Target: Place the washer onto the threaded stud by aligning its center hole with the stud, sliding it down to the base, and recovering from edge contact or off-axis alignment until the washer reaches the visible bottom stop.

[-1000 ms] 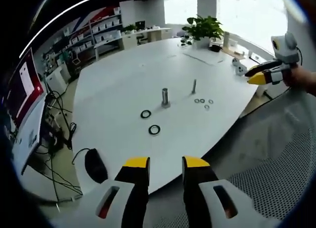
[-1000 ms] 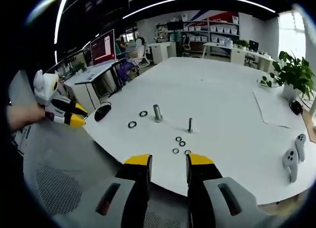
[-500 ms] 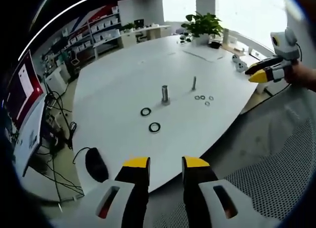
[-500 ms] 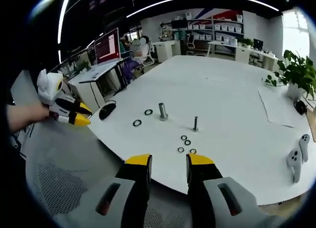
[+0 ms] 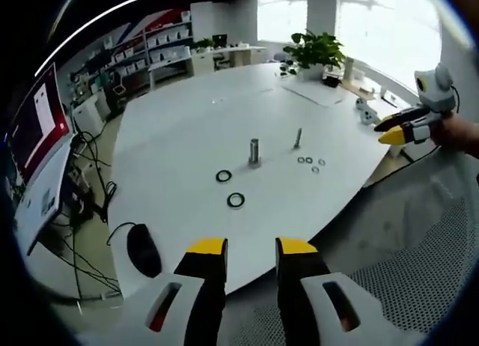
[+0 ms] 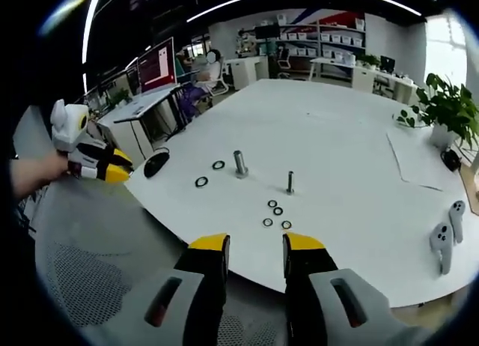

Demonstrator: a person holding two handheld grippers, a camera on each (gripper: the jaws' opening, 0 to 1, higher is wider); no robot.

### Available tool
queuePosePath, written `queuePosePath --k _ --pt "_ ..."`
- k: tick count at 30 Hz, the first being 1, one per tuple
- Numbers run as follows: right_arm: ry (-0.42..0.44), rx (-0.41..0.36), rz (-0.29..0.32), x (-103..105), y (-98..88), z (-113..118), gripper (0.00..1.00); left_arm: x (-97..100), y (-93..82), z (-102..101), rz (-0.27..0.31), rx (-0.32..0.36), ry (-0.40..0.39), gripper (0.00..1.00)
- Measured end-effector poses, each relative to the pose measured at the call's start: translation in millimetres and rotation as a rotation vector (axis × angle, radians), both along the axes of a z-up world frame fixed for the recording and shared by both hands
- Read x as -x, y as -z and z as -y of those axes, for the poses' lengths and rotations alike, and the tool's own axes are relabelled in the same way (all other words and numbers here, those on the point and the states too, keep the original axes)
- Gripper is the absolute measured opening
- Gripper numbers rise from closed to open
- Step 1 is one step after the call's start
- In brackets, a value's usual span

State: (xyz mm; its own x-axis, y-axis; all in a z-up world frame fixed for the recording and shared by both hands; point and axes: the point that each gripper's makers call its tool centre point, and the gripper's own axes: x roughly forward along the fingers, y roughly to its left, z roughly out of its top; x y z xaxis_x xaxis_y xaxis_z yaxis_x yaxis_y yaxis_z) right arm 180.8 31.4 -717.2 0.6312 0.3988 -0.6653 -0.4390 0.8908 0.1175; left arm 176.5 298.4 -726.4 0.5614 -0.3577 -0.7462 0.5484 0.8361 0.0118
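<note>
Both views shifted slightly; parts unmoved. Left tongs [image 5: 251, 250], right tongs [image 6: 256, 249] — open, empty, off the surface [image 6: 352, 136]. Washers [image 6: 275, 213] lie ahead, just near of upright stud [image 6: 290, 183] — nearer the right.

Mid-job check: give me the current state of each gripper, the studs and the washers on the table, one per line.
left gripper: open, empty, off the table edge.
right gripper: open, empty, off the table edge.
thin threaded stud: upright, bare.
thick stud: upright, bare.
small washers: four, flat beside the thin stud.
large black rings: two, flat on the table.
</note>
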Motion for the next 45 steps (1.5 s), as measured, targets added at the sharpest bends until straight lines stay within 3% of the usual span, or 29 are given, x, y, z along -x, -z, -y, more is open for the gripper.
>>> queuePosePath --k 2,6,15,18,22,24,25,26,29,39,45 --pt "0.006 0.002 0.002 -0.8 0.1 1.0 0.31 -0.1 0.0 -0.8 0.003 -0.009 0.006 0.23" --pt "0.018 0.000 -0.002 -0.4 0.2 2.9 0.31 -5.1 -11.3 -1.8 0.016 0.092 -0.045 0.23" --pt "0.028 -0.007 -0.008 -0.9 0.4 5.1 0.31 -3.4 -7.0 2.0 -0.012 0.085 -0.035 0.23" --pt "0.031 -0.016 -0.006 -1.5 -1.0 4.1 0.32 -4.5 -9.4 4.9 -0.034 0.138 -0.037 0.23" --pt "0.021 -0.016 0.003 -1.8 -2.2 3.0 0.32 -6.6 -9.0 4.7 -0.053 0.160 -0.053 0.24" --pt "0.020 -0.025 -0.003 -1.5 -2.4 2.0 0.32 -7.7 -9.6 4.8 -0.046 0.147 -0.051 0.24" --pt "0.020 -0.030 -0.008 -1.3 -1.9 1.4 0.33 -11.6 -13.1 3.1 -0.006 0.112 -0.028 0.24" --pt "0.017 -0.029 -0.010 -1.0 -1.5 0.8 0.33 -9.9 -15.8 6.5 -0.001 0.122 -0.024 0.24" --pt "0.010 -0.024 -0.006 -1.2 -1.5 0.3 0.33 -7.2 -10.9 7.0 -0.039 0.124 -0.023 0.24" --pt "0.000 -0.042 -0.017 0.5 -1.8 -2.6 0.34 -23.9 -7.2 5.3 -0.071 0.096 -0.038 0.24" --pt "0.001 -0.038 0.007 -1.6 -5.2 -1.8 0.34 -33.2 14.1 17.8 -0.129 0.053 -0.010 0.27"
